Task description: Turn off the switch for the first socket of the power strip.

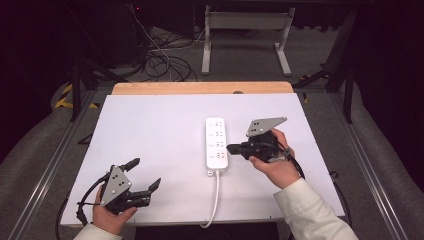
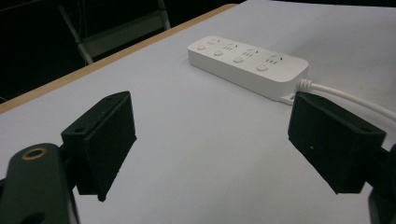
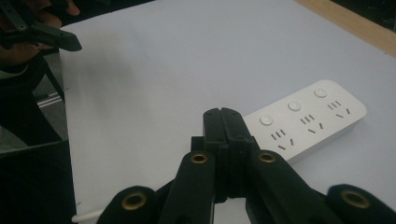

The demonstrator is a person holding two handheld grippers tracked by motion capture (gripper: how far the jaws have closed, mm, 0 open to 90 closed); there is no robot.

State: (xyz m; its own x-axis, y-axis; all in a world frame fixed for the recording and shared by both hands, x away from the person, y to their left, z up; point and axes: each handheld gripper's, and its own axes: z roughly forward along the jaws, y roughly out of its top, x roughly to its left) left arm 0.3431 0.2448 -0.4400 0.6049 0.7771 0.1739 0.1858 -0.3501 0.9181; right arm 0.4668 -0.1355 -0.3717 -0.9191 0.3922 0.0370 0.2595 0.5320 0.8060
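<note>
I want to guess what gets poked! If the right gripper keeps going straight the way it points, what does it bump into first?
Probably the white power strip. The right gripper, jaws shut, points at its near end, where a button sits, though how high it hovers is unclear.

Grey floor (image 1: 240,60) (cables (image 1: 160,62) tangled), dark room

The power strip (image 1: 217,145) lies on the surface (image 1: 160,130); the right hand-held gripper (image 1: 231,149) sits just right of it, the left hand-held gripper (image 1: 145,175) well to its left and nearer the person.
</note>
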